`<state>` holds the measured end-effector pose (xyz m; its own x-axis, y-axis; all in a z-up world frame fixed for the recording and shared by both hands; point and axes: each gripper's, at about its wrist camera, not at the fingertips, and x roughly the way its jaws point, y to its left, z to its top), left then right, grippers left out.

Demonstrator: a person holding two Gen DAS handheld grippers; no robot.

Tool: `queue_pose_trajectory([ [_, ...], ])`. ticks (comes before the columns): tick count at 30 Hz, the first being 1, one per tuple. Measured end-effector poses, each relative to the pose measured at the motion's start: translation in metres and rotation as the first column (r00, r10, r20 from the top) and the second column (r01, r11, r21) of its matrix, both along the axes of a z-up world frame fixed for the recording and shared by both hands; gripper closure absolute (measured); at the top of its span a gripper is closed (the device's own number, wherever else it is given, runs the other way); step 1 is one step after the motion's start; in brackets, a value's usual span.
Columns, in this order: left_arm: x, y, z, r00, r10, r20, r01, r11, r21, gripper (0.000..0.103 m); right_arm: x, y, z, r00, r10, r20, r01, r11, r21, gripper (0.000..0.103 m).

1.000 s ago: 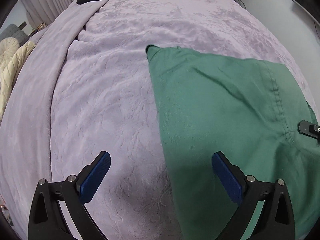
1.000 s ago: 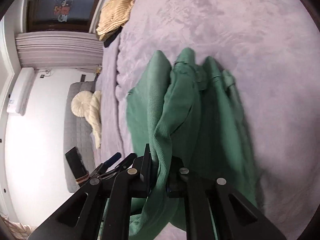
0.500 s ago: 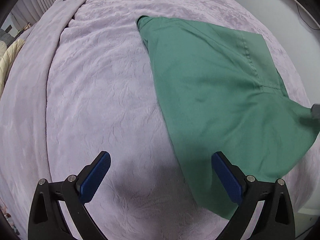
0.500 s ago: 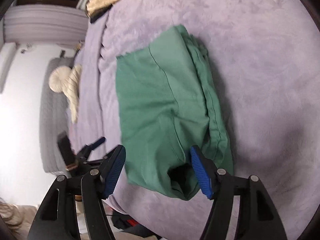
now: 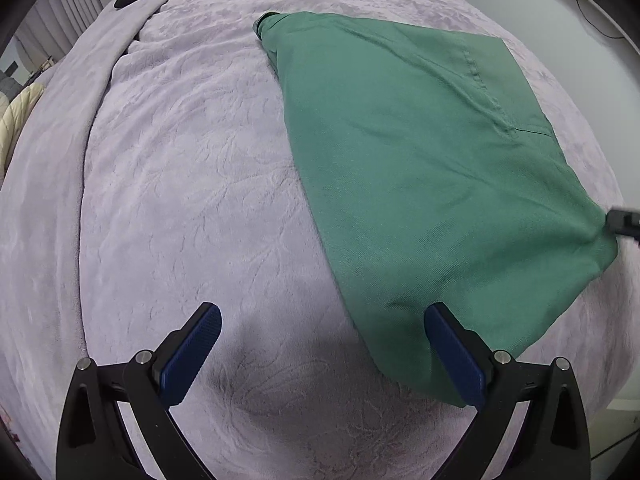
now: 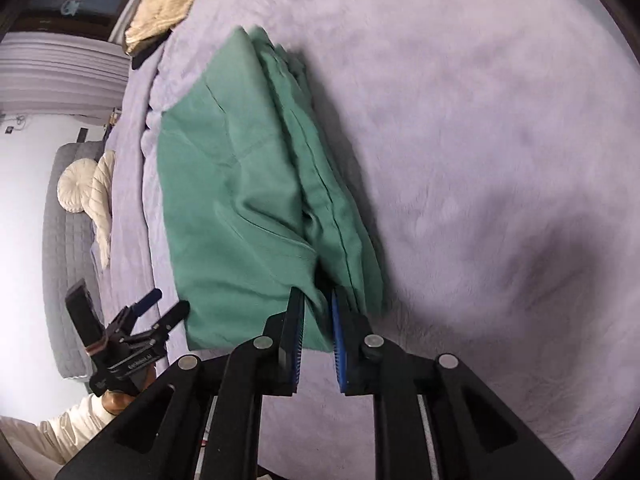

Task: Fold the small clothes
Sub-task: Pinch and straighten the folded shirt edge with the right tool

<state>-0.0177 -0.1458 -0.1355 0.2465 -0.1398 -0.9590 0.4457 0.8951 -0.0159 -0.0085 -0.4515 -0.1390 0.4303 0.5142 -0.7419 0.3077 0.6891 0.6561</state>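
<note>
Right gripper point(image 6: 317, 312) pinches green garment point(image 5: 420, 168) edge; left gripper point(image 5: 320, 340) spread

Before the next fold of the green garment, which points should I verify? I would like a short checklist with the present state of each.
1. Right gripper has cloth between its fingers: ok, the near corner of the green cotton garment sits there.
2. Right grip fully closed: cannot tell, a narrow gap shows.
3. Left gripper free to take the other corner: ok, open and holding nothing.
4. Garment lying flat: not ok, layers bunch along its right edge.
5. Lilac plush bedspread bare beside the garment: ok.
6. Beige knitted sweater away from the fold area: ok, at the far edge.
</note>
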Motion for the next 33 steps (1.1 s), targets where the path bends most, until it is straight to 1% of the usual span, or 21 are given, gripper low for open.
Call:
queue_pose_trajectory([
  [1, -0.001, 0.000, 0.000, 1.000, -0.003, -0.001, 0.003, 1.000, 0.000, 0.001, 0.005, -0.004, 0.014, 0.999, 0.005, 0.039, -0.004, 1.000, -0.025, 0.078],
  [2, -0.001, 0.000, 0.000, 1.000, -0.002, 0.000, 0.002, 1.000, 0.001, 0.001, 0.015, -0.007, 0.026, 0.998, 0.015, 0.067, -0.012, 0.999, -0.045, 0.055],
  [3, -0.001, 0.000, -0.001, 1.000, 0.001, -0.001, -0.001, 1.000, 0.001, 0.001, 0.028, -0.008, 0.035, 0.996, 0.032, 0.087, -0.026, 0.998, -0.065, 0.036],
  [5, -0.002, 0.000, -0.001, 1.000, 0.014, -0.003, -0.014, 1.000, 0.001, 0.001, 0.061, -0.005, 0.044, 0.989, 0.080, 0.121, -0.067, 0.991, -0.114, 0.036],
  [7, -0.004, 0.000, 0.000, 1.000, 0.025, -0.004, -0.025, 1.000, 0.001, 0.001, 0.088, 0.002, 0.042, 0.989, 0.096, 0.112, -0.079, 0.987, -0.142, 0.036],
  [9, -0.005, 0.001, 0.000, 1.000, 0.030, -0.004, -0.030, 1.000, 0.003, 0.001, 0.114, 0.009, 0.026, 0.993, 0.094, 0.073, -0.087, 0.991, -0.103, 0.046],
  [11, -0.005, 0.001, 0.000, 0.999, 0.034, -0.003, -0.034, 0.999, 0.002, 0.001, 0.132, 0.017, 0.006, 0.995, 0.092, 0.022, -0.090, 0.992, -0.083, 0.053],
  [12, -0.006, 0.001, 0.000, 0.999, 0.035, -0.002, -0.035, 0.999, 0.002, 0.001, 0.136, 0.019, -0.002, 0.995, 0.096, 0.006, -0.096, 0.994, -0.057, 0.061],
  [13, -0.006, 0.001, -0.001, 0.999, 0.035, -0.002, -0.035, 0.999, 0.002, 0.001, 0.139, 0.023, -0.008, 0.995, 0.096, -0.003, -0.096, 0.995, -0.039, 0.071],
  [14, -0.006, 0.002, 0.000, 0.999, 0.035, -0.002, -0.035, 0.999, 0.002, 0.001, 0.140, 0.026, -0.010, 0.995, 0.101, -0.005, -0.101, 0.995, -0.021, 0.101],
  [15, -0.006, 0.002, 0.001, 0.999, 0.036, -0.002, -0.036, 0.999, 0.003, 0.001, 0.139, 0.030, -0.005, 0.993, 0.117, 0.008, -0.117, 0.992, -0.041, 0.101],
  [16, -0.007, 0.002, 0.002, 0.999, 0.037, 0.001, -0.037, 0.999, 0.002, 0.001, 0.140, 0.040, 0.012, 0.986, 0.161, 0.040, -0.154, 0.978, -0.143, 0.101],
  [18, -0.008, 0.001, 0.001, 1.000, 0.028, 0.007, -0.028, 1.000, 0.003, 0.001, 0.141, 0.057, 0.043, 0.963, 0.251, 0.095, -0.204, 0.915, -0.348, 0.101],
  [19, -0.010, -0.001, 0.000, 1.000, 0.018, 0.010, -0.018, 1.000, 0.003, 0.001, 0.145, 0.060, 0.046, 0.958, 0.272, 0.091, -0.215, 0.891, -0.400, 0.101],
  [21, -0.010, -0.004, -0.002, 1.000, 0.008, 0.010, -0.008, 1.000, 0.004, 0.001, 0.155, 0.051, 0.031, 0.966, 0.256, 0.032, -0.215, 0.868, -0.447, 0.101],
  [23, -0.010, -0.007, -0.002, 1.000, 0.006, 0.005, -0.006, 1.000, -0.014, 0.001, 0.166, 0.037, 0.000, 0.977, 0.213, -0.029, -0.203, 0.870, -0.449, 0.101],
  [25, -0.012, -0.010, -0.004, 1.000, -0.001, 0.012, 0.001, 1.000, -0.006, 0.001, 0.168, 0.026, -0.018, 0.983, 0.177, -0.048, -0.181, 0.891, -0.416, 0.100],
  [26, -0.012, -0.011, -0.004, 1.000, -0.003, 0.013, 0.003, 1.000, 0.000, 0.001, 0.166, 0.019, -0.021, 0.988, 0.148, -0.038, -0.152, 0.916, -0.372, 0.100],
  [28, -0.009, -0.007, -0.001, 1.000, 0.001, -0.015, -0.001, 1.000, -0.005, 0.001, 0.157, 0.007, -0.016, 0.996, 0.087, -0.024, -0.090, 0.947, -0.308, 0.100],
  [30, -0.004, 0.000, 0.004, 0.999, 0.027, -0.044, -0.028, 0.999, -0.021, 0.001, 0.146, 0.000, -0.003, 0.998, 0.057, -0.024, -0.061, 0.951, -0.303, 0.098],
  [33, 0.004, 0.006, 0.020, 0.998, 0.053, -0.017, -0.054, 0.997, -0.050, 0.001, 0.115, -0.002, 0.028, 0.998, 0.057, 0.011, -0.052, 0.958, -0.281, 0.098],
])
